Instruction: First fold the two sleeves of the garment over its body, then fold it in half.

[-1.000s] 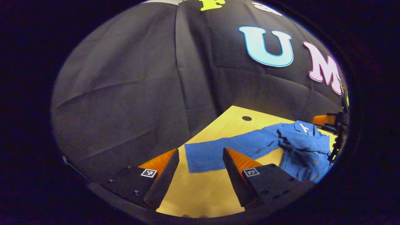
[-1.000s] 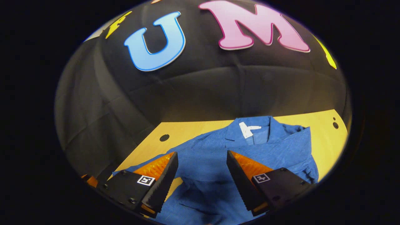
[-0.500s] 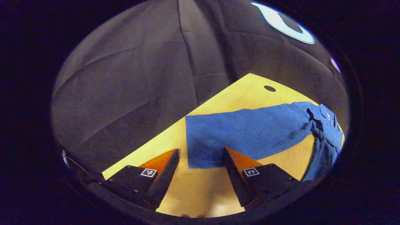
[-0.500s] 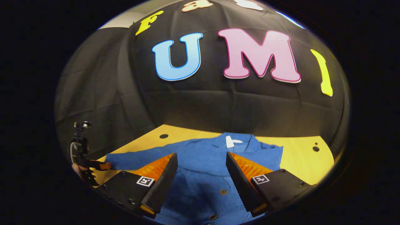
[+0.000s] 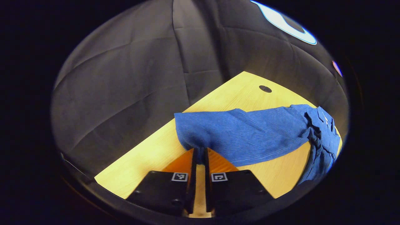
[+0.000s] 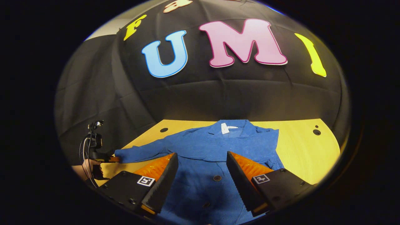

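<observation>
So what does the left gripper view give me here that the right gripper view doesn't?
The left gripper view shows, close up, the left gripper shut on the cuff of the sleeve, the cloth bunched at its fingertips above the table. The right gripper view shows the right gripper open over the front of the blue jacket, with its buttons and white collar label. Both share the jacket, that outstretched sleeve, the wooden table and the left gripper at the cuff.
</observation>
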The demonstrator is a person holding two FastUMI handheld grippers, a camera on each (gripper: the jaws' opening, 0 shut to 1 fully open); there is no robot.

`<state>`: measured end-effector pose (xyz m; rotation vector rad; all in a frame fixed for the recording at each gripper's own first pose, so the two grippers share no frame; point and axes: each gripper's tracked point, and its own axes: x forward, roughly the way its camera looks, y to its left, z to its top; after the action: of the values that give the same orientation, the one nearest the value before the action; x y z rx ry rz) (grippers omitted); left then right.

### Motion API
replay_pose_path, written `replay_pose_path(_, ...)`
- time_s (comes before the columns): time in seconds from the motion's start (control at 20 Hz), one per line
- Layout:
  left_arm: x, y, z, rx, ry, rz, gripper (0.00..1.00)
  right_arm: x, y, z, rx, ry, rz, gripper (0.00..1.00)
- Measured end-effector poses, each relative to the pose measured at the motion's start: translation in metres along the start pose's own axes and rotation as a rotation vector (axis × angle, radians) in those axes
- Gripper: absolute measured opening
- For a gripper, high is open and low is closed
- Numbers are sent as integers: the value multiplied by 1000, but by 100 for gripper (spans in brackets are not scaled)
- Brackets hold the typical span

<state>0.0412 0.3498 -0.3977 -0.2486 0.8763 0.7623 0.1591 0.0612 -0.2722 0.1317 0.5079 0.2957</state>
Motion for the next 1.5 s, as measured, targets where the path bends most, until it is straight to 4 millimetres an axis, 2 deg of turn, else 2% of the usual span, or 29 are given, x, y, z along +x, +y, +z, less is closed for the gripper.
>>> replay_pose_path(0.15, -1, -1, 5, -3, -13, -22, 1, -2, -19, 1, 32, -4, -30, 98)
replay_pose_path(0.3, -9, -9, 9, -33, -18, -32, 0, -6, -39, 6, 40, -19, -62, 98)
replay_pose_path(0.4, -22, -19, 24, -24, -67, -27, 0, -9, -52, 8, 39, -28, -82, 98)
replay_pose_path(0.5, -43, -43, 48, -17, -131, -71, 0, -13, -64, 8, 44, -27, -101, 98)
replay_pose_path(0.6, -65, -83, 71, 19, -198, -125, 0, -18, -75, 6, 56, -22, -119, 98)
replay_pose_path(0.7, -85, -133, 96, 64, -260, -202, 0, -25, -87, 4, 74, -20, -138, 98)
replay_pose_path(0.8, -108, -190, 113, 110, -309, -291, 0, -34, -102, 4, 88, -28, -163, 98)
replay_pose_path(0.9, -131, -255, 133, 136, -410, -395, 0, -43, -120, 3, 104, -29, -196, 98)
replay_pose_path(0.95, -136, -291, 135, 156, -421, -448, 0, -48, -129, 1, 114, -29, -213, 98)
replay_pose_path(1.0, -151, -326, 130, 175, -420, -500, 0, -53, -140, 1, 125, -31, -232, 98)
replay_pose_path(1.1, -166, -402, 108, 206, -404, -607, 0, -65, -159, -1, 149, -42, -265, 98)
replay_pose_path(1.2, -185, -465, 69, 233, -356, -702, 0, -80, -183, -6, 168, -41, -312, 97)
replay_pose_path(1.35, -204, -534, 8, 270, -253, -793, 0, -99, -206, -16, 221, -21, -346, 97)
replay_pose_path(1.4, -209, -547, -16, 290, -200, -808, 0, -105, -215, -17, 220, -22, -368, 98)
replay_pose_path(1.5, -215, -573, -45, 328, -155, -829, 4, -119, -232, -20, 222, -26, -404, 98)
